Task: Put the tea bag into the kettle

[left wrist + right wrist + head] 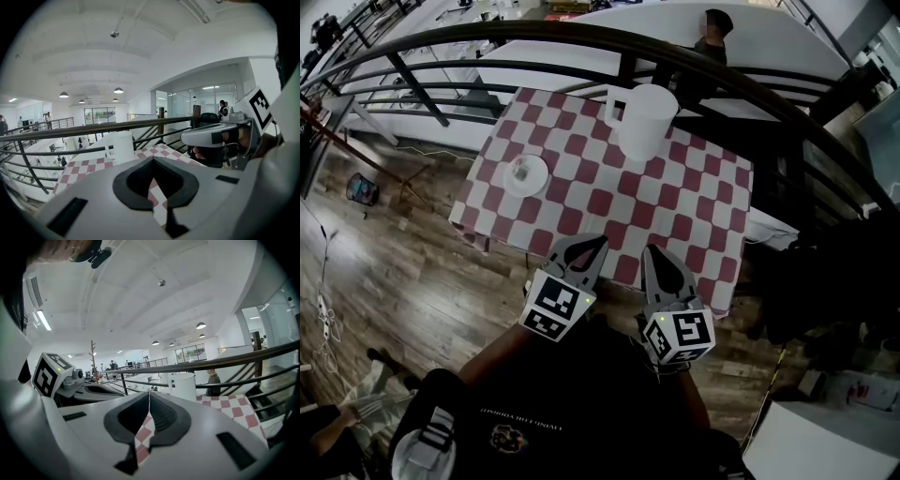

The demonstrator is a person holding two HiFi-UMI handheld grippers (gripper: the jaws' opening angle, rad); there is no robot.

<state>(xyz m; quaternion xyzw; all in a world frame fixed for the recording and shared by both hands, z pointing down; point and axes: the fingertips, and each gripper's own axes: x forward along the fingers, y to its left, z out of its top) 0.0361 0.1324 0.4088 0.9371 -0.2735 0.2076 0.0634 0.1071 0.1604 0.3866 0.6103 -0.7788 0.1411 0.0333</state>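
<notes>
- Bright, even indoor light here; round ceiling lamps (118,90) glow in the left gripper view, a strip light (43,319) in the right.
- Head view runs dimmer, corners falling dark; the white kettle (645,120) is nearly washed out.
- Heavy fisheye: the railing (581,36) bows, and black rims ring both gripper views.
- Left hand-held gripper (152,158) is soft up close, the hall behind sharper.

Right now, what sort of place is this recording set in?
Probably a mezzanine in an open-plan office or lab: a small table with a checked cloth stands by a dark metal railing over a lower floor, with glass-walled rooms and pendant lamps behind.
</notes>
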